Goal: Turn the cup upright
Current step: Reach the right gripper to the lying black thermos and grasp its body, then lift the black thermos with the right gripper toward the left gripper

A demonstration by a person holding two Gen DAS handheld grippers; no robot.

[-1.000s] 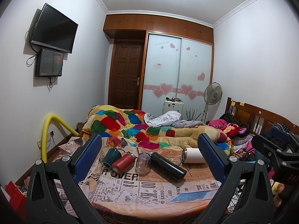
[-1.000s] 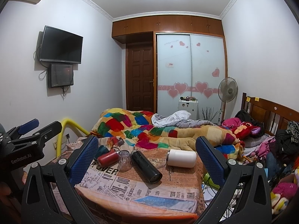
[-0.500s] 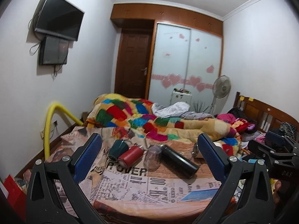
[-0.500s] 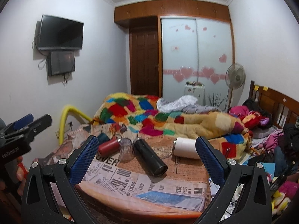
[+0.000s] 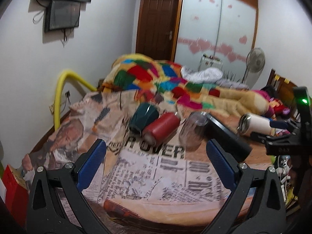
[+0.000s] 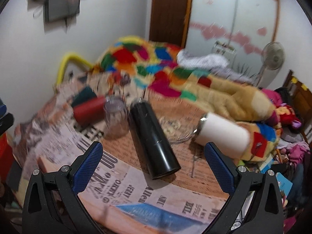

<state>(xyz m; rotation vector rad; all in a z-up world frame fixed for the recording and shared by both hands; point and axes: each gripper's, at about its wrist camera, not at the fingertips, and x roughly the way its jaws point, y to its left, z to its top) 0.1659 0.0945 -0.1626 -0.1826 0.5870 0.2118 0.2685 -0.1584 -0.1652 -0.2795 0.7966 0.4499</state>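
Several cups lie on a newspaper-print cloth [image 5: 156, 173] over the bed. In the left wrist view a dark green cup [image 5: 144, 116], a red cup [image 5: 161, 128], a black tumbler [image 5: 226, 138] and a white tumbler [image 5: 255, 124] lie on their sides; a clear cup [image 5: 192, 131] stands mouth down. My left gripper [image 5: 156, 161] is open and empty, in front of the red and clear cups. My right gripper [image 6: 153, 161] is open and empty, just short of the black tumbler [image 6: 154, 138], with the white tumbler [image 6: 222, 136], clear cup [image 6: 116, 119] and red cup [image 6: 88, 110] beyond.
A patchwork blanket [image 5: 165, 78] is heaped behind the cups. A yellow tube [image 5: 60, 89] arches at the left wall. A fan [image 5: 254, 60] and wardrobe stand at the back. A wooden headboard and clutter [image 6: 292, 107] fill the right. The right gripper's body [image 5: 288, 136] shows at the right of the left wrist view.
Both grippers have moved forward and down toward the cups, which now look larger and closer. Both stay open. The cups have not moved.
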